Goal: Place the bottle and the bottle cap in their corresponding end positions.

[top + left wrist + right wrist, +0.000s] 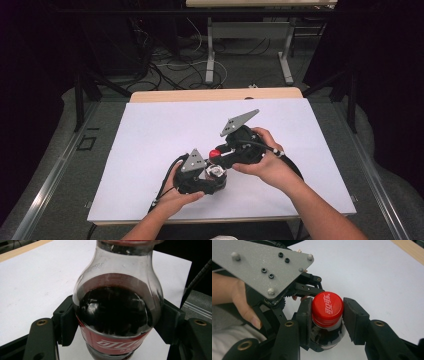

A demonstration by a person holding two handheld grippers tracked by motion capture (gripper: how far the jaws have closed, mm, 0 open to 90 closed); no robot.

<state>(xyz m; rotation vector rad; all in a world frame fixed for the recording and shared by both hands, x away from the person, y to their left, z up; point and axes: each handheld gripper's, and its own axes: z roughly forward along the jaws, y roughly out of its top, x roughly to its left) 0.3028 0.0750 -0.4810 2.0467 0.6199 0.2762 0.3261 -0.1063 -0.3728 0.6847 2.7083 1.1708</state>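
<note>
A cola bottle [117, 312] with dark drink and a red label stands upright on the white tabletop [165, 130]. My left gripper [117, 323] is shut on its body, a black pad [68, 322] pressing each side. The red cap [327, 307] sits between the jaws of my right gripper [325, 320], which is shut on it, the pads [305, 317] tight against its rim. In the high view the cap [215, 153] shows between the two grippers, the left gripper [212, 175] at the near side and the right gripper [221, 156] reaching in from the right.
The left gripper's grey plate [262, 267] and a hand [239, 302] sit close beside the cap. A wooden table edge [215, 94] runs along the far side. Beyond it, cables [165, 70] and desk legs [210, 60] lie on the floor.
</note>
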